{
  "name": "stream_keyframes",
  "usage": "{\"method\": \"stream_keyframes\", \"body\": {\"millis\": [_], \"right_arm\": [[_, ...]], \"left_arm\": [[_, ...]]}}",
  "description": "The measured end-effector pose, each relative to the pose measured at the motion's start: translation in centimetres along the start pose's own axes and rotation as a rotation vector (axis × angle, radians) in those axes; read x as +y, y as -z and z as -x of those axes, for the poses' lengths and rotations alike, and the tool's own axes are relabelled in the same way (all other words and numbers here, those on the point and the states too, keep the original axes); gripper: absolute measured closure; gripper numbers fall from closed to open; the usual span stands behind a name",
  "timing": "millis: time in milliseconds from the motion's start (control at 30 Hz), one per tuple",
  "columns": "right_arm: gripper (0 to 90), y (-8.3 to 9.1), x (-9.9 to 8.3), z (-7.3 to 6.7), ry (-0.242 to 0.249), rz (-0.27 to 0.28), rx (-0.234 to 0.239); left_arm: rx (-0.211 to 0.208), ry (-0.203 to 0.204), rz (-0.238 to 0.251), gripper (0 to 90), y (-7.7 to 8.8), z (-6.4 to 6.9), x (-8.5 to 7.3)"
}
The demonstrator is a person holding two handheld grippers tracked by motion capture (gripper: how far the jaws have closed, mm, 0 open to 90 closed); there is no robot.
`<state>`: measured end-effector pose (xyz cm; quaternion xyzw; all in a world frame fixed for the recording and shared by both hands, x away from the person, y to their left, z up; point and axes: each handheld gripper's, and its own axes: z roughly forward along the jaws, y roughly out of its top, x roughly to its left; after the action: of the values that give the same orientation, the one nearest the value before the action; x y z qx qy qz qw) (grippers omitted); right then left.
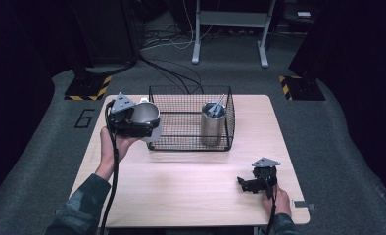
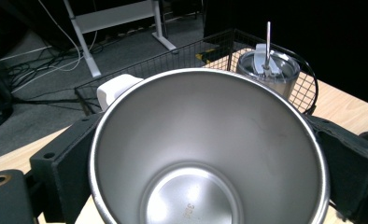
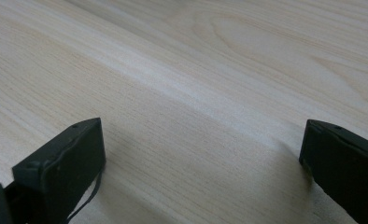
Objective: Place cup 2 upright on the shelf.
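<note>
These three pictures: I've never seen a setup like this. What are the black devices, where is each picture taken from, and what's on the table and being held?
No robot here: a person holds a hand-operated two-jaw gripper in each hand. The high view looks down from above onto a wooden table. Each of the other two pictures comes from a camera riding on one gripper, looking along its black jaws.

The left gripper is clamped around an open steel cup, raised beside a black wire basket. Its camera looks straight into the empty cup. Standing in the basket is a lidded steel tumbler with a straw.

The right gripper sits low at the table's near right; its jaws stand wide apart with nothing between them, just bare wood.
</note>
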<state>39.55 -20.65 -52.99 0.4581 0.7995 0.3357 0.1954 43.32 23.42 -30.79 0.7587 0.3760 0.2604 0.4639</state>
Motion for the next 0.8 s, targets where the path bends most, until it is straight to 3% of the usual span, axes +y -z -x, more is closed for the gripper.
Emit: {"method": "stream_keyframes", "body": {"millis": [467, 800], "right_arm": [[0.0, 0.0, 0.0, 0.0, 0.000, 0.000, 0.001], [0.0, 0.0, 0.0, 0.0, 0.000, 0.000, 0.001]], "left_arm": [[-0.013, -0.008, -0.011, 6.2, -3.8, 0.5, 2.4], [0.006, -0.012, -0.041, 6.2, -6.7, 0.7, 2.9]]}}
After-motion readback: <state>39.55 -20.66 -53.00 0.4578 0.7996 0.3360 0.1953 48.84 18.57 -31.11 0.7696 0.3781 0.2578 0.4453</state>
